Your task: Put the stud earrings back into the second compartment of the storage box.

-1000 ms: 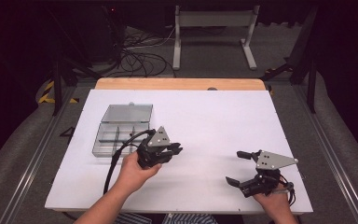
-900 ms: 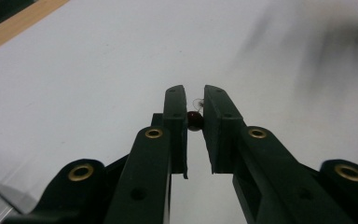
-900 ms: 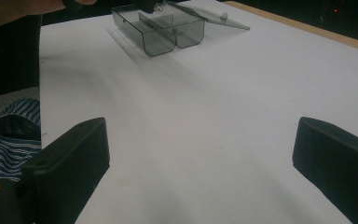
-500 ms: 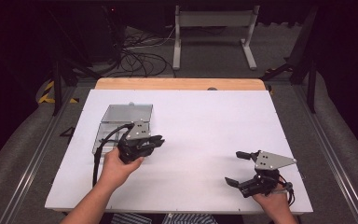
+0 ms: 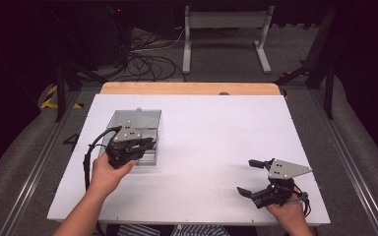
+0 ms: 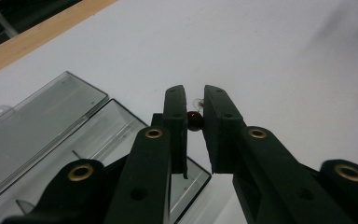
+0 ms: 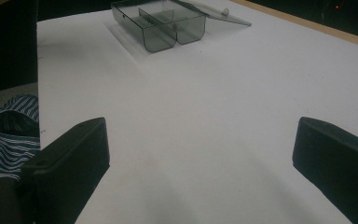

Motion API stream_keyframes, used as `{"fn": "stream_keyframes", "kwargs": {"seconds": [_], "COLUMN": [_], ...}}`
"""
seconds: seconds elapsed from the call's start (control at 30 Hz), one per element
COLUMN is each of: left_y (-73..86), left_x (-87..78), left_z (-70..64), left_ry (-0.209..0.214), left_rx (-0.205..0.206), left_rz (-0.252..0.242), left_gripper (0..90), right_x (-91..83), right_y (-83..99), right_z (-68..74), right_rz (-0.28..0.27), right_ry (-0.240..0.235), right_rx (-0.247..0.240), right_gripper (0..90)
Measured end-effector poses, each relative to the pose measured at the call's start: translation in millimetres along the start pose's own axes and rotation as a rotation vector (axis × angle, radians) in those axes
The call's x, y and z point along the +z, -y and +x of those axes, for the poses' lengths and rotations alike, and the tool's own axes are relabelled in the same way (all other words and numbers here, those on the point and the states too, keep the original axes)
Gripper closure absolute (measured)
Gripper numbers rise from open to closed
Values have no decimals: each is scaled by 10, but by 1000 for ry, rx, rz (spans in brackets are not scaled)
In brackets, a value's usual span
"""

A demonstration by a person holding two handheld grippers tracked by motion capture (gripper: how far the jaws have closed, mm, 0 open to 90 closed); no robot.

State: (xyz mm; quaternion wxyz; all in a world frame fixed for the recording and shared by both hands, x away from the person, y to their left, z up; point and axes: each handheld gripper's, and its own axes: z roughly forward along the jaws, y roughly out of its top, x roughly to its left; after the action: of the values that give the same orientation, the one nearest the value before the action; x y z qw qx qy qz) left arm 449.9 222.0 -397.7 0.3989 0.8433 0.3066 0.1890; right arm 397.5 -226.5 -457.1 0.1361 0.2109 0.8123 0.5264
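A clear grey plastic box [image 5: 147,158] with dividers lies open on the left of the white table [image 5: 211,132], its lid [image 5: 139,118] folded back flat. My left gripper [image 5: 146,144] hovers over the box's near right part. It is shut on a small dark red bead [image 6: 194,120], held near the jaw tips above the box [image 6: 98,140] edge. My right gripper [image 5: 246,176] rests low near the front right of the table, open, with nothing between its jaws. From the right gripper [image 7: 200,140] view the box [image 7: 161,23] stands far off.
A wooden strip [image 5: 192,88] edges the table's far side. Beyond it are a white metal stand [image 5: 224,29] and cables [image 5: 142,59] on the floor. Striped clothing [image 7: 4,144] shows at the table's front edge.
My left gripper has moved left and away from the table's middle to above the open box, still shut. The right gripper has stayed in place, open.
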Motion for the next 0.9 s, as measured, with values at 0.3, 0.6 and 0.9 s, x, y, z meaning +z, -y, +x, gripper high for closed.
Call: {"fn": "stream_keyframes", "kwargs": {"seconds": [0.3,0.6,0.9], "left_y": [149,289,415], "left_x": [-42,-7,99], "left_z": [198,407,577], "left_ry": [-49,-99,-139], "left_rx": [-66,-123,-173], "left_rz": [23,62,112], "left_gripper": [798,797,798], "right_x": [3,7,12], "right_y": [1,3,4], "right_z": [1,0,0], "right_rz": [3,6,9], "right_ry": [0,-2,-4], "right_rx": [-2,-1,0], "right_gripper": [41,41,41]}}
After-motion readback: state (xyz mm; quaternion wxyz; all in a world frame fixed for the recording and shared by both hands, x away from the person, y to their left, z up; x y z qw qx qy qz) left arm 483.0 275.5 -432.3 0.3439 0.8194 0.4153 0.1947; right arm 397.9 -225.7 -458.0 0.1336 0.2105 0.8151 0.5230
